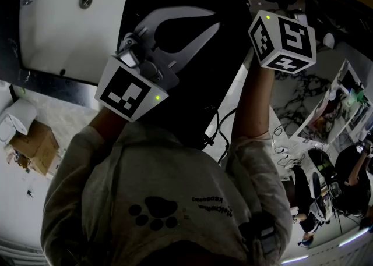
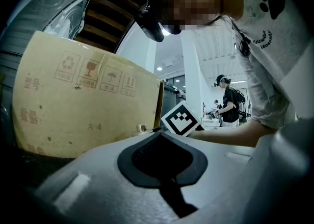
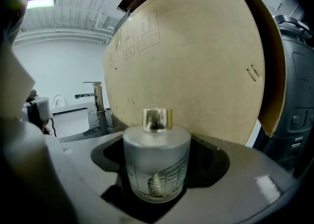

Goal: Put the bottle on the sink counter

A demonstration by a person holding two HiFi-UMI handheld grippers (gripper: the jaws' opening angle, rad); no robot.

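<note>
While the fingers of the right gripper (image 3: 159, 142) clamp the bottle (image 3: 156, 164) upright between them, left gripper (image 2: 162, 142) fingers together, empty.

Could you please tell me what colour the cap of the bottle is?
The cap is shiny gold; the right gripper view shows it best.
</note>
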